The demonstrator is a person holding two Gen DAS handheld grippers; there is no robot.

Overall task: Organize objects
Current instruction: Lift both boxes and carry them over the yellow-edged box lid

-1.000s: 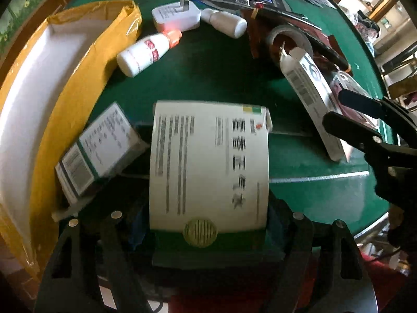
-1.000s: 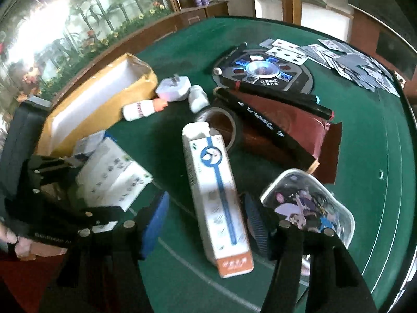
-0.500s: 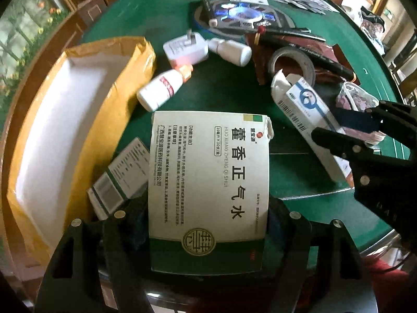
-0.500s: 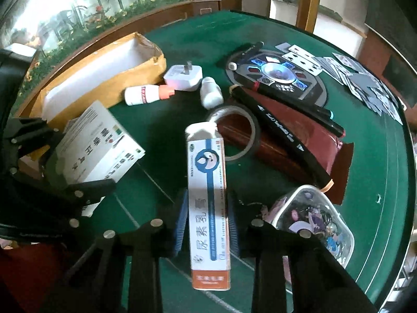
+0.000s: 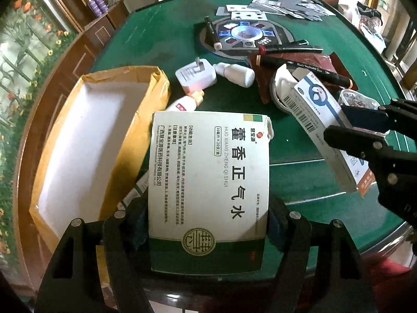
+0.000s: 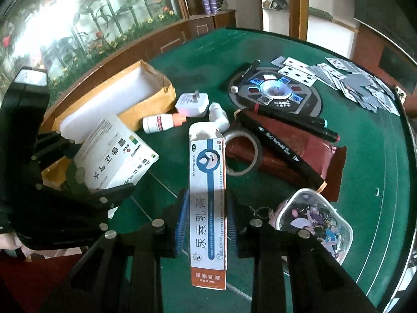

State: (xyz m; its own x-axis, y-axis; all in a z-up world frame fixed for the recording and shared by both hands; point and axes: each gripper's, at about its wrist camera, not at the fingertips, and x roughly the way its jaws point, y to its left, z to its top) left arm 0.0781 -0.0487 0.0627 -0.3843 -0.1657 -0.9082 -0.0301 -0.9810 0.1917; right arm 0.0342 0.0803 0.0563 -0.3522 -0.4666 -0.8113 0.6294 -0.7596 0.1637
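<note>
Holding two cartons clear of the green table (image 6: 351, 135) — one per gripper, both lifted off the felt.

Item 1: wide white-and-green medicine box (image 5: 208, 182). Your left gripper (image 5: 206, 224) has it clamped across its width near the green bottom band, jaws spread wide around it. Thin card, likely light, faces that dent under hard pressure; one top corner flap is already torn. Keep your hold low on the side walls, where the folded edges are stiffest.

Item 2: long narrow ointment box (image 6: 208, 198), white with a blue stripe and an orange end. Your right gripper (image 6: 207, 221) pinches it at mid-length, ribbed blue pads pressing both long sides. The far end flap stands open, so tilt it gently; whatever is inside could slide out. Slim card, easy to crush — a middle hold balances it best.

Destination, by judgement: the yellow-walled open box (image 5: 86, 140) with the white bottom, just beside item 1.

Loose on the table: a white bottle with an orange cap (image 6: 164, 122), a white plug (image 6: 192, 101), a tape roll (image 6: 241, 156), black markers (image 6: 281, 148), playing cards (image 6: 351, 78), a clear sticker case (image 6: 315, 219).
</note>
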